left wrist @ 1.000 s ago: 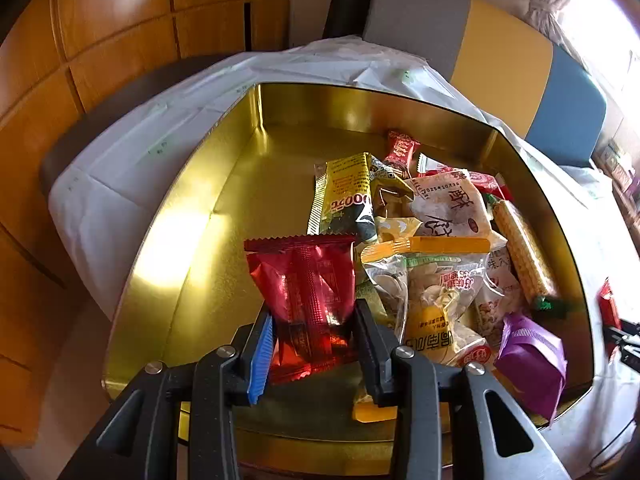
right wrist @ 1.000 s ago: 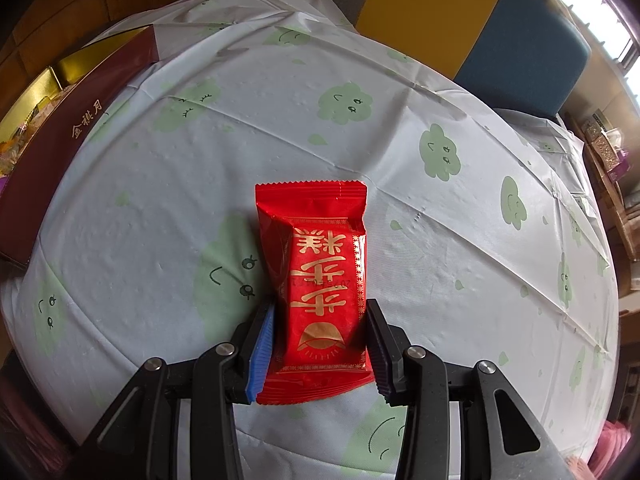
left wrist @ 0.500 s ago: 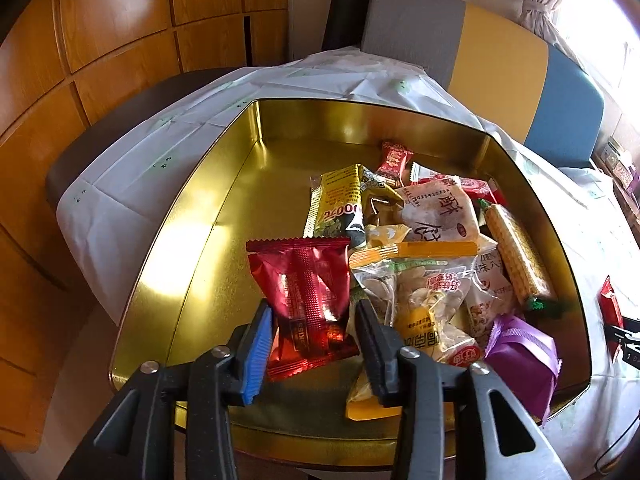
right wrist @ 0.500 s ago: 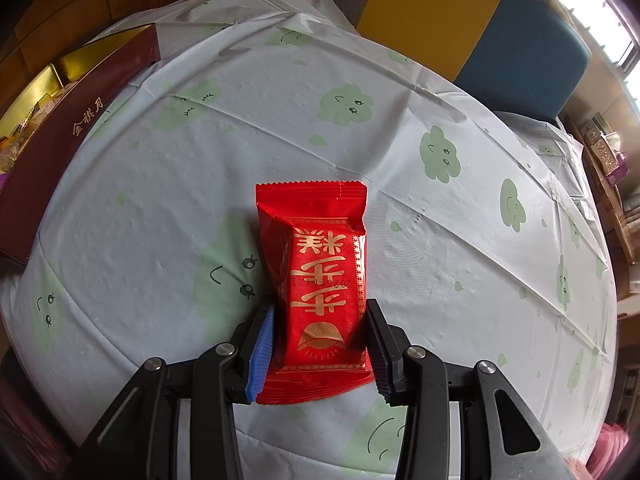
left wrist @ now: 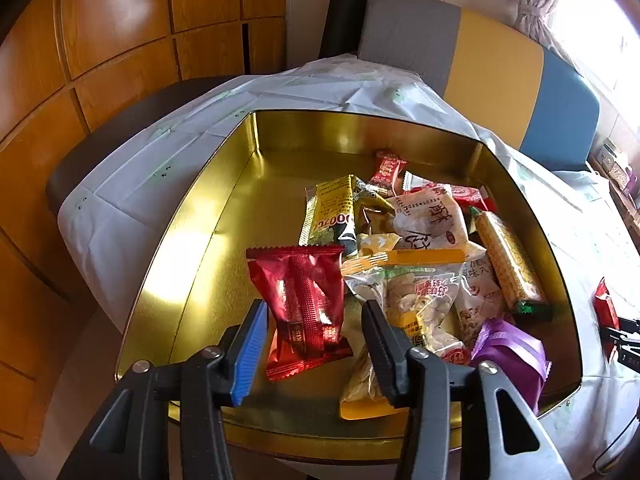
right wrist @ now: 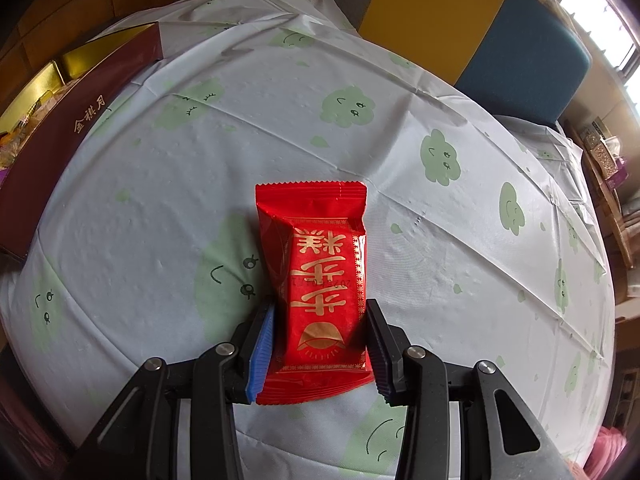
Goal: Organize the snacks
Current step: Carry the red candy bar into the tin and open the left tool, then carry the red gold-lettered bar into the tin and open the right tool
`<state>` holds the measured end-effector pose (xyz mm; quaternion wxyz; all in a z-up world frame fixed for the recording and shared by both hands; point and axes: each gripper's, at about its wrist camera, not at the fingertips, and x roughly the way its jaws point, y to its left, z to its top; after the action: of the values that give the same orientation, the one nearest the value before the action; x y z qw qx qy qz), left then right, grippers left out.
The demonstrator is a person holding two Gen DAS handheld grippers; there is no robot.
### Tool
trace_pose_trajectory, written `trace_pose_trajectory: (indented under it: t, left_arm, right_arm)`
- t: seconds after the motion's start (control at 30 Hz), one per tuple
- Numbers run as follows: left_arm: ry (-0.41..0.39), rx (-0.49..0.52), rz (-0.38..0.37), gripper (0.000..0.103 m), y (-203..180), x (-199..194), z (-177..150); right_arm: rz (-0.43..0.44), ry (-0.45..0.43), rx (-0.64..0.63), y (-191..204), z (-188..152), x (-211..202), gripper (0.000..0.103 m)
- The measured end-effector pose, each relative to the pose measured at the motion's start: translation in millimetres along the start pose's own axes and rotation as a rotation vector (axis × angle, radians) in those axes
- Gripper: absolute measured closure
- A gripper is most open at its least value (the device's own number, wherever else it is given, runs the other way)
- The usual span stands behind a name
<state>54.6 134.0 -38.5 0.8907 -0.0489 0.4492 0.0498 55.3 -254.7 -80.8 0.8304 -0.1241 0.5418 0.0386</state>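
Note:
A dark red foil packet [left wrist: 304,304] lies on the floor of the gold tin [left wrist: 208,216], beside a heap of mixed snack packs [left wrist: 424,264]. My left gripper [left wrist: 314,324] hangs over it with its jaws opening; the packet sits between the fingers with a gap on each side. In the right wrist view, my right gripper [right wrist: 320,334] is shut on a bright red packet with gold lettering [right wrist: 320,280], which rests on the white tablecloth [right wrist: 400,168].
The tin's dark red outer wall [right wrist: 76,120] stands at the left of the right wrist view. A purple pack [left wrist: 508,352] lies in the tin's near right corner. Wooden panels [left wrist: 80,80] are at the left, and grey, yellow and blue chair backs [left wrist: 500,64] behind the table.
My left gripper has opened and drawn back a little, leaving the dark red foil packet lying in the tin. The right gripper and its packet have not moved.

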Motion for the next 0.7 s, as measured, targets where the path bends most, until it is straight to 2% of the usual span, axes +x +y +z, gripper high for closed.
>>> trace_pose_trajectory:
  t: [0.7]
  left_arm:
    - [-0.05,-0.011,-0.034,0.051,9,-15,7]
  right_arm:
    - [0.02,0.011,0.042,-5,2,1,0.061]
